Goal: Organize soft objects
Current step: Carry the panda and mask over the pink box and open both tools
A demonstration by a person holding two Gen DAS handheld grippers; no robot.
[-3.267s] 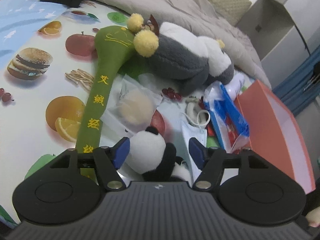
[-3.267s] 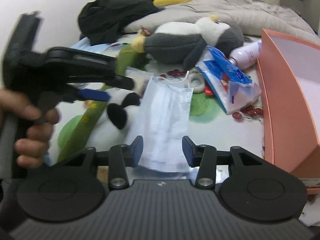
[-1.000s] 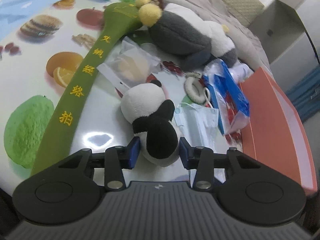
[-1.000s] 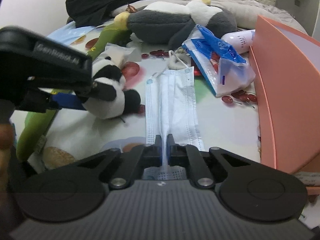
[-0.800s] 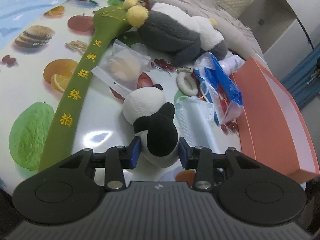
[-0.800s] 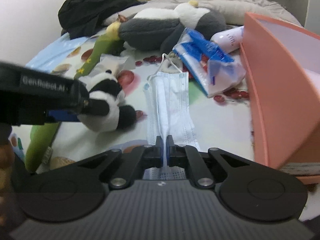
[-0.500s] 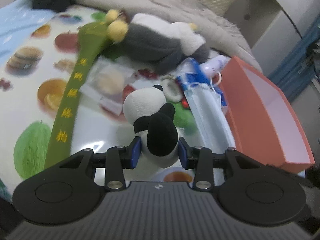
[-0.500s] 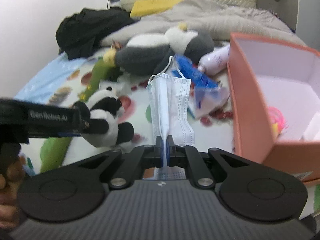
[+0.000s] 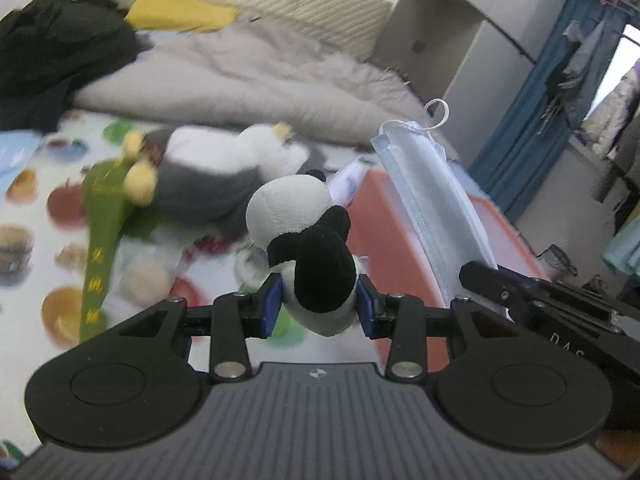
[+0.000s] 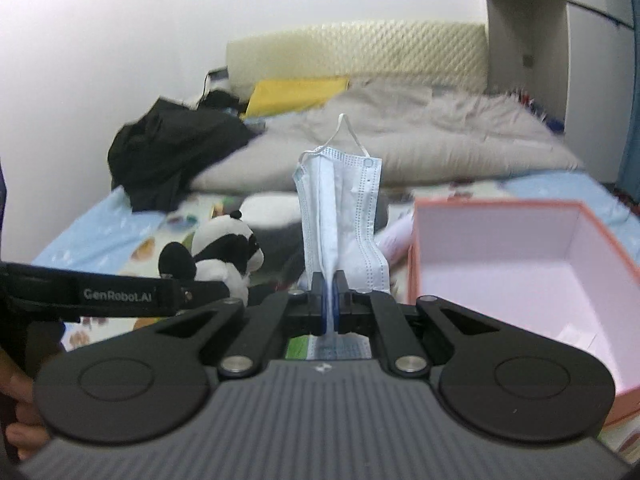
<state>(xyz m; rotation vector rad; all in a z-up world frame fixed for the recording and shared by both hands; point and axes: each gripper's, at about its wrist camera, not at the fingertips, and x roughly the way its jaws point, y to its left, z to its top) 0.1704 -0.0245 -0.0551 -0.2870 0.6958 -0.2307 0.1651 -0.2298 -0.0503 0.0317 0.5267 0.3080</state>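
Observation:
My left gripper [image 9: 319, 307] is shut on a small black-and-white panda plush [image 9: 308, 248], held up off the fruit-print cloth [image 9: 36, 216]. In the right wrist view the same panda [image 10: 224, 248] shows at the left, ahead of the left gripper's black arm. My right gripper [image 10: 329, 307] is shut on a light blue face mask [image 10: 340, 216] that stands upright from the jaws, ear loop on top. The mask [image 9: 432, 208] also shows at the right of the left wrist view. An open orange box [image 10: 508, 256] with a pale pink inside lies to the right.
A large grey-and-white plush [image 9: 208, 176] and a long green plush [image 9: 102, 236] lie on the cloth. A grey blanket [image 10: 432, 136], black clothing [image 10: 172, 152], a yellow item [image 10: 296, 92] and a cream headboard [image 10: 360, 52] sit behind. A hand [image 10: 16, 412] shows at the lower left.
Both grippers have risen from the cloth, the left carrying the panda, the right carrying the mask. The box's inside has come into view.

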